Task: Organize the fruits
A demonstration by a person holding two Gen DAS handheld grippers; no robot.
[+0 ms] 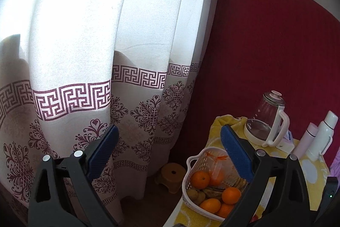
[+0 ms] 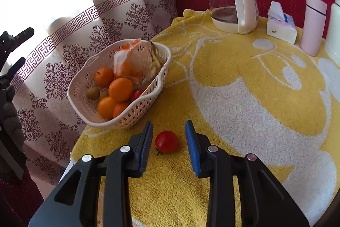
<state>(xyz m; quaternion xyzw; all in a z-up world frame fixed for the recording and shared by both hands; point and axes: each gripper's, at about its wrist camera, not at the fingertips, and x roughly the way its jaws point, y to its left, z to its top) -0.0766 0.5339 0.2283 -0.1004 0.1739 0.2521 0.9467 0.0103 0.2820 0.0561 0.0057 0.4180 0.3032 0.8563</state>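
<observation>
Right gripper hangs low over the yellow towel on the worktop, jaws spread wide, and a small red tomato sits on the cloth right between them, touching neither pad. Just beyond it stands the white basket, loaded with oranges, a couple of greenish fruits and a plastic bag. Left gripper is up in the air facing the curtain, jaws released and empty, the basket below its right finger.
</observation>
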